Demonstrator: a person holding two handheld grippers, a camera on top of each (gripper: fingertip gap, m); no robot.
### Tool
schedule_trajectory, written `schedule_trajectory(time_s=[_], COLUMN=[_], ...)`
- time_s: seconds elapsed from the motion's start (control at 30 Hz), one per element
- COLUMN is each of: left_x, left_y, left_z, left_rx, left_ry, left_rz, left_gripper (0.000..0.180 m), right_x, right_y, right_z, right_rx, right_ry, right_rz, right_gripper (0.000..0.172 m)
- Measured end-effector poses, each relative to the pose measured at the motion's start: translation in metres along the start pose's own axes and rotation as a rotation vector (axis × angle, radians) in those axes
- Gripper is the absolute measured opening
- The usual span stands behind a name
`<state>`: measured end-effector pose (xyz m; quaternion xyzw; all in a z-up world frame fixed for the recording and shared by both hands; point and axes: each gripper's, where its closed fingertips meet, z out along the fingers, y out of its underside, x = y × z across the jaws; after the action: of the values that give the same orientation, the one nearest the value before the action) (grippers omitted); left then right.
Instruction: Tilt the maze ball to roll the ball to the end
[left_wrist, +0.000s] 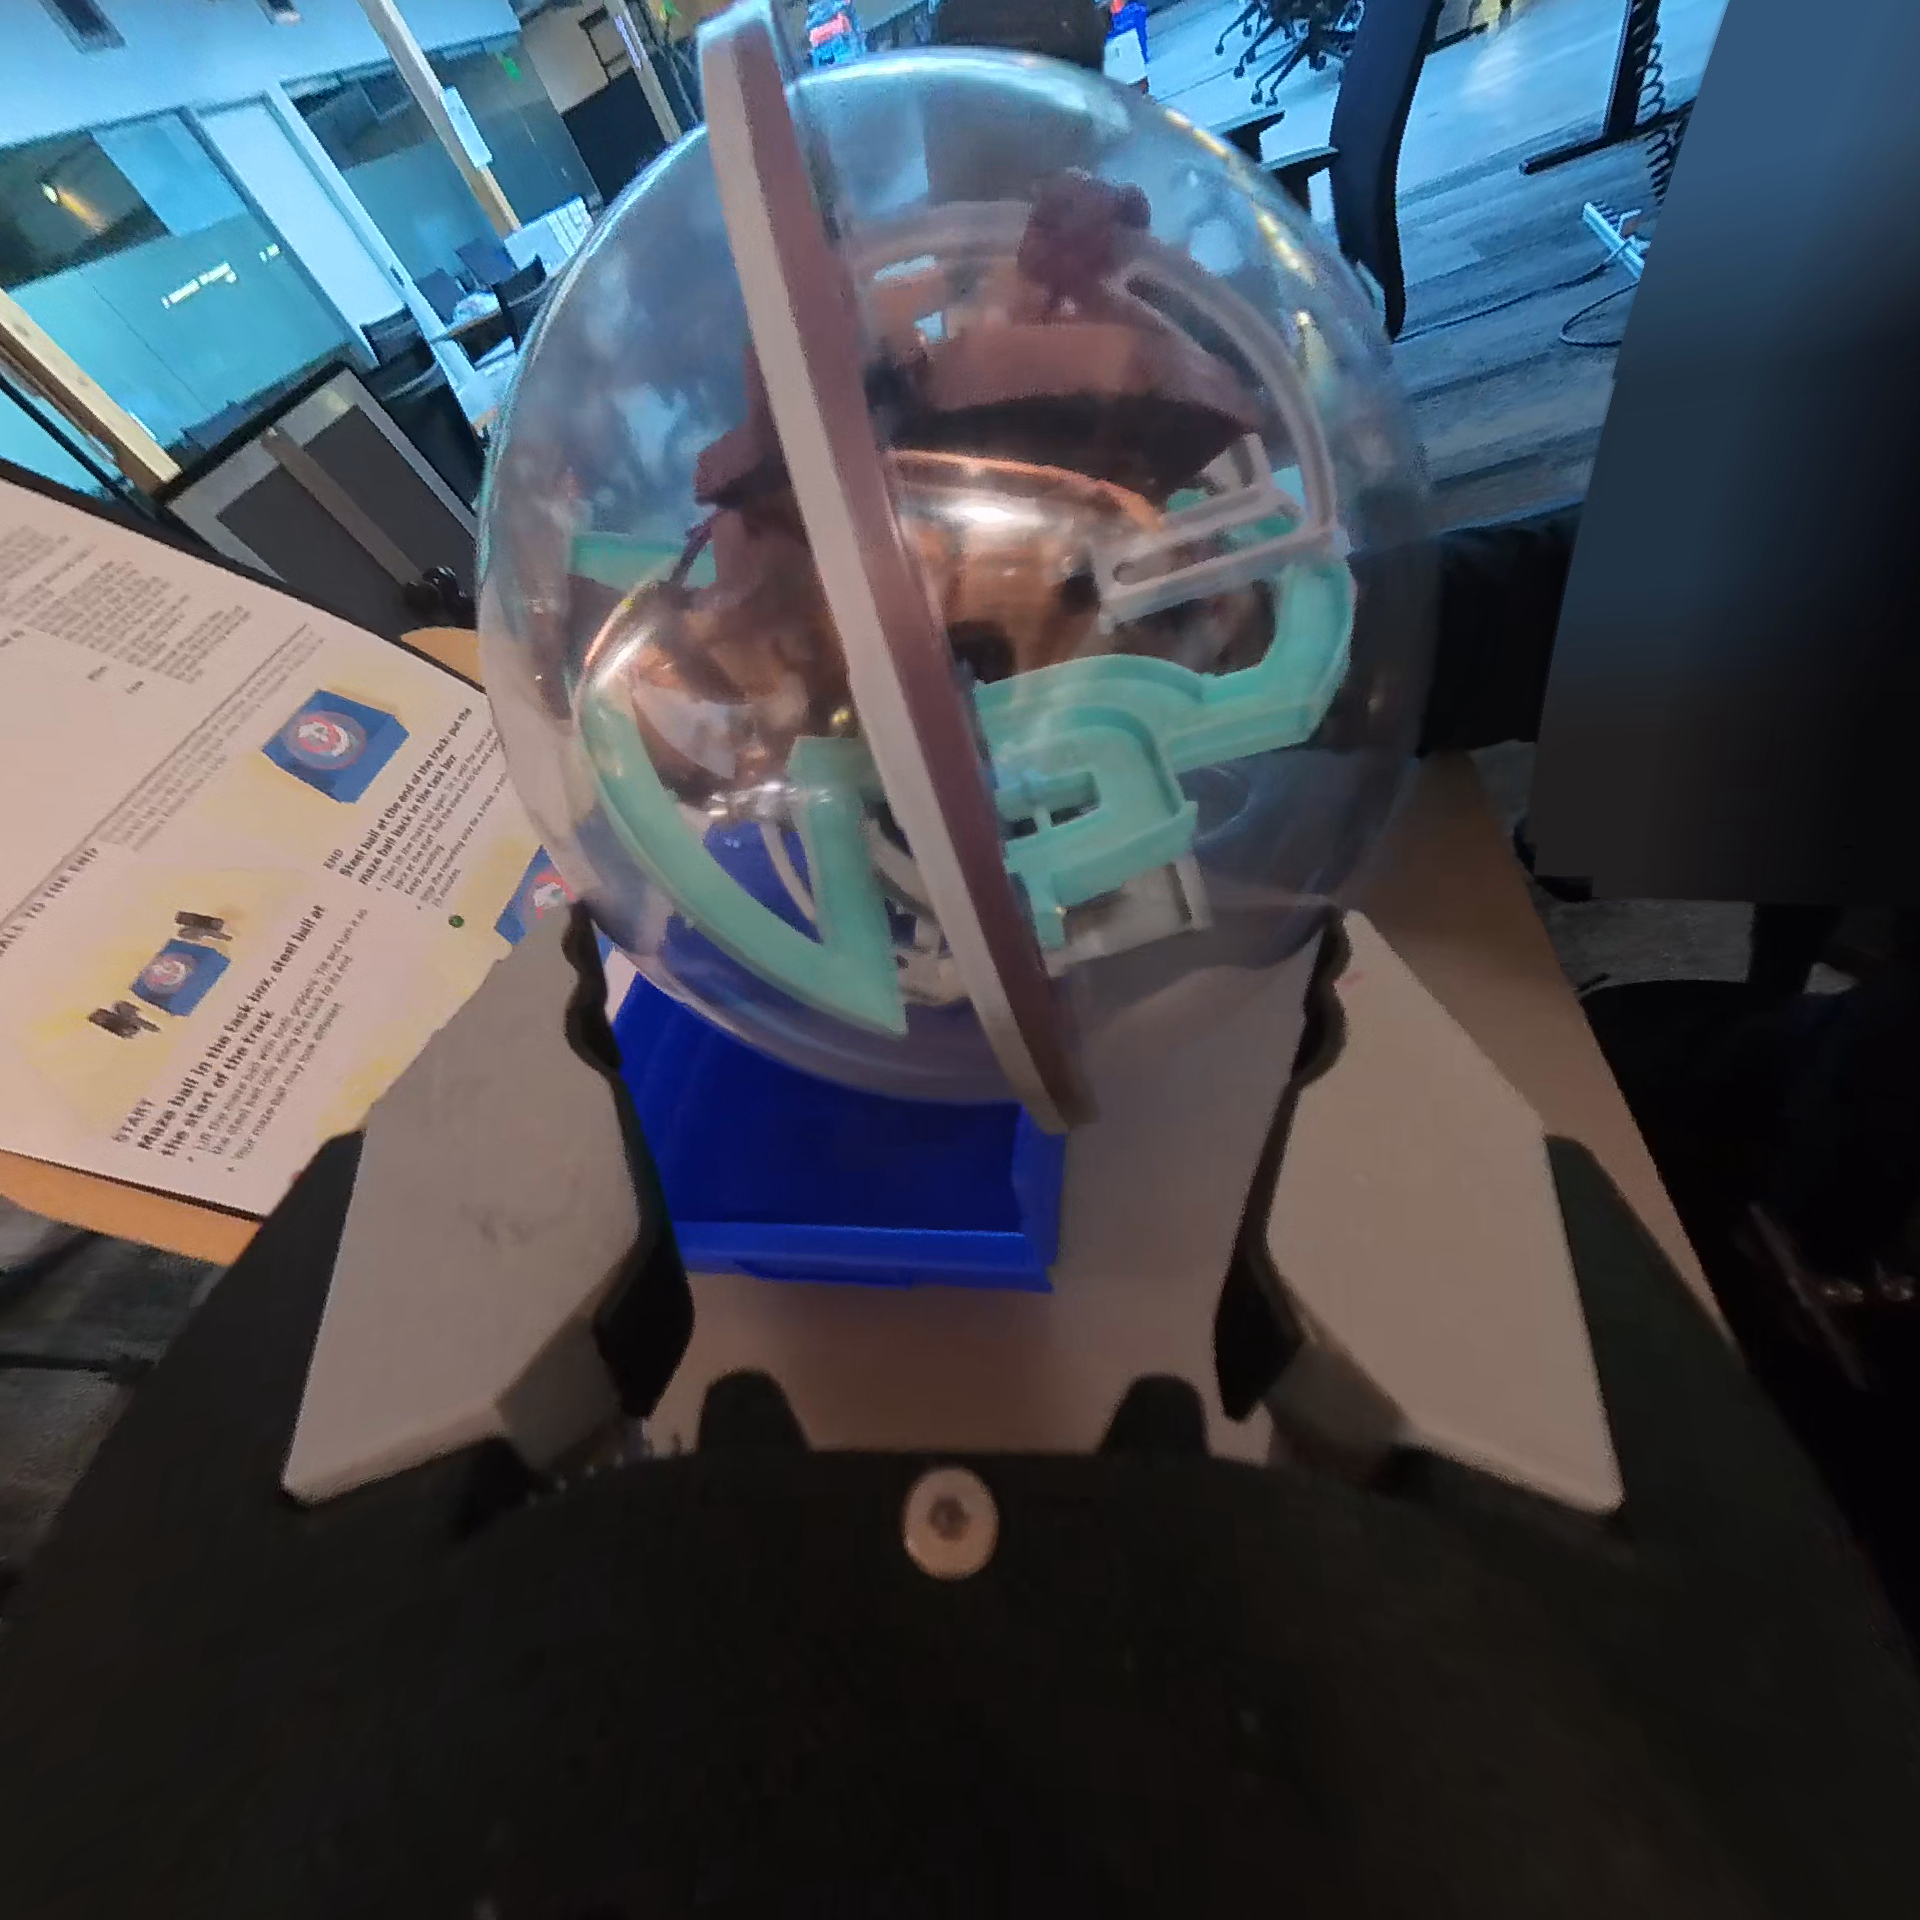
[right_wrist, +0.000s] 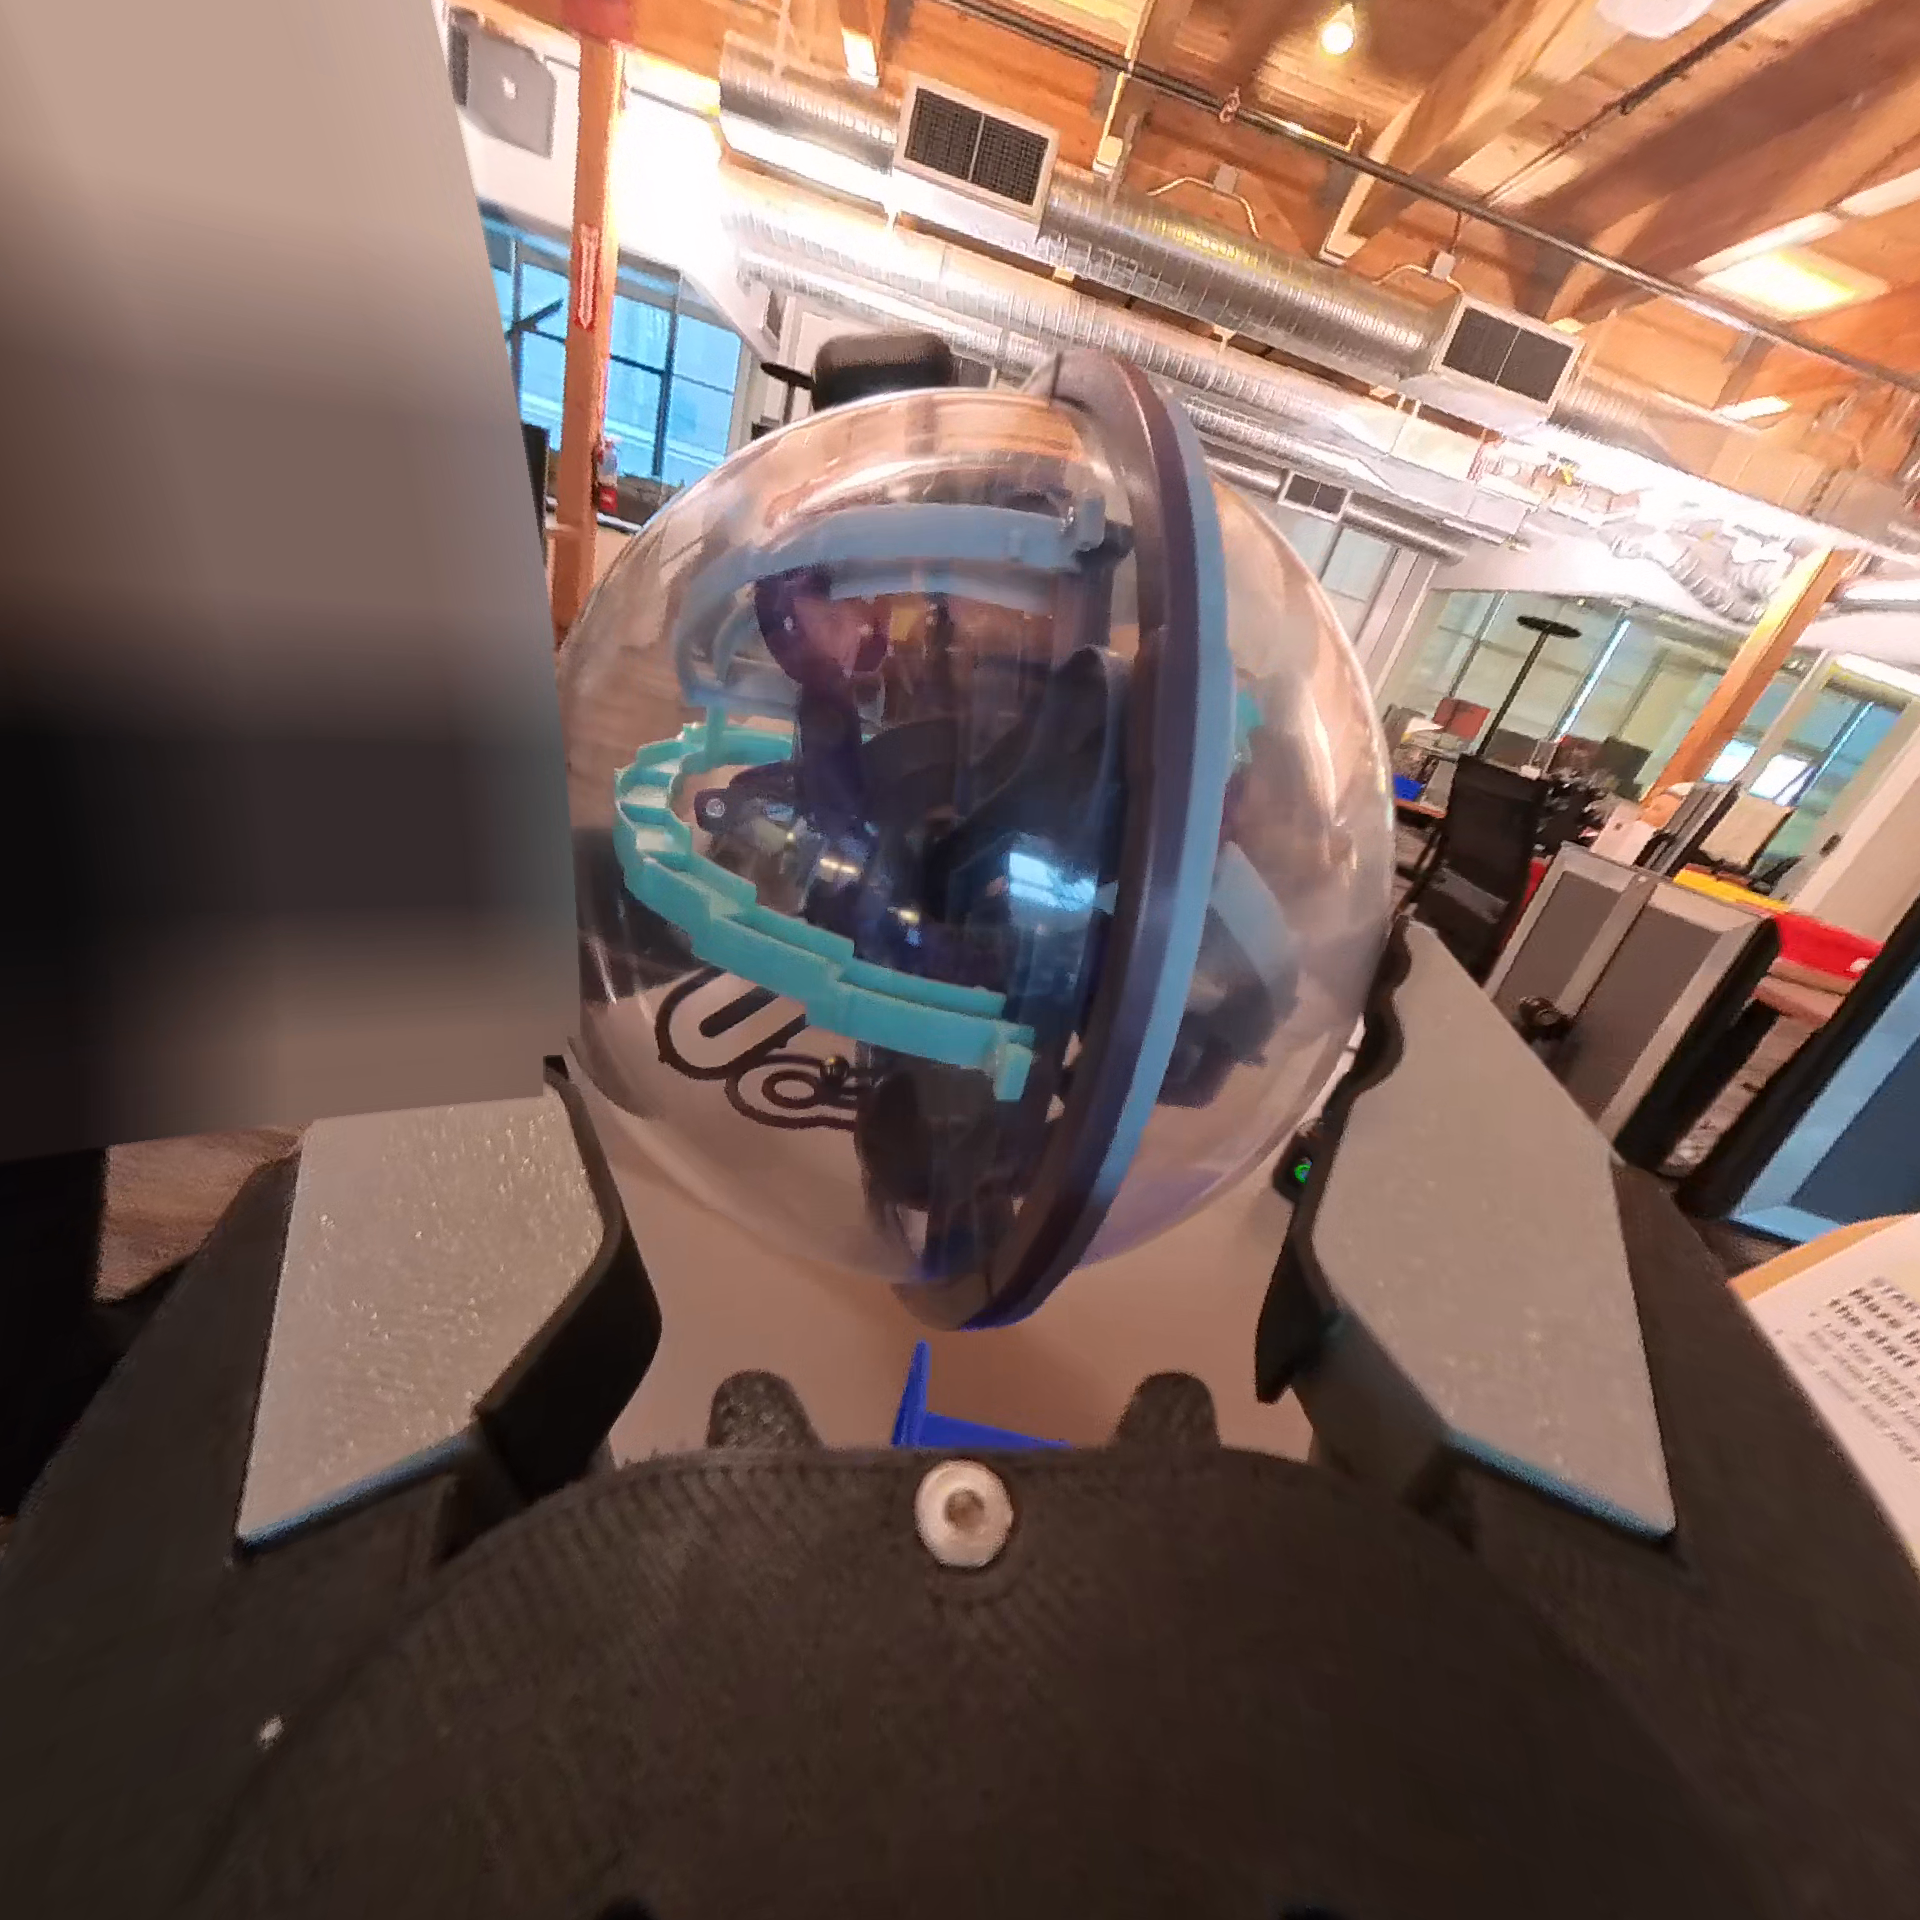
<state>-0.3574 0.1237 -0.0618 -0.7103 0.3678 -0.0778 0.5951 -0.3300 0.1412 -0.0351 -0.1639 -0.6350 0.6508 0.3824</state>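
maze ball (left_wrist: 956, 582): clear sphere, lifted off the table (left_wrist: 1455, 852), fills the middle of both wrist views; a grey-and-purple rim (left_wrist: 831, 499) runs round it, tilted off upright.
inside the sphere: teal track (left_wrist: 1132, 748) in curves and steps, a pale grey track above it, dark purple parts near the core; a small bright bead (left_wrist: 844, 715) near the middle could be the steel ball, too small to be sure.
blue box (left_wrist: 831, 1174): open bin on the table right under the sphere; what shows of its inside is bare.
paper sheet (left_wrist: 187, 831): printed page lying on the table left of the box.
left gripper (left_wrist: 956, 935): fingers spread wide, one black pad (left_wrist: 584, 966) at the sphere's lower left, the other at its lower right, both against the shell.
right gripper (right_wrist: 966, 1049): also spread wide, fingers (right_wrist: 1382, 997) pressed on the sphere's lower sides, sphere between them; a corner of the box (right_wrist: 935, 1439) shows below.
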Motion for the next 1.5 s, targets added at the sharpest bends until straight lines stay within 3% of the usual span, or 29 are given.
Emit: schedule_trajectory(time_s=[0.4,0.73,1.2,1.5], left_x=[0.016,0.04,0.028,0.03], left_y=[-0.008,0.012,0.029,0.044], left_z=[-0.008,0.0,0.004,0.005], left_rx=[0.089,0.133,0.229,0.194], left_ry=[0.041,0.03,0.044,0.058], left_rz=[-0.267,-0.268,-0.293,-0.309], left_gripper=[0.131,0.131,0.131,0.131], right_x=[-0.01,-0.03,-0.021,-0.021], right_y=[-0.003,0.011,0.05,0.058], right_z=[0.005,0.001,-0.005,0.001], right_rx=[-0.008,0.011,-0.031,-0.049], right_ry=[0.002,0.006,0.015,0.026], right_rz=[0.268,0.258,0.31,0.319], right_gripper=[0.149,0.149,0.149,0.149])
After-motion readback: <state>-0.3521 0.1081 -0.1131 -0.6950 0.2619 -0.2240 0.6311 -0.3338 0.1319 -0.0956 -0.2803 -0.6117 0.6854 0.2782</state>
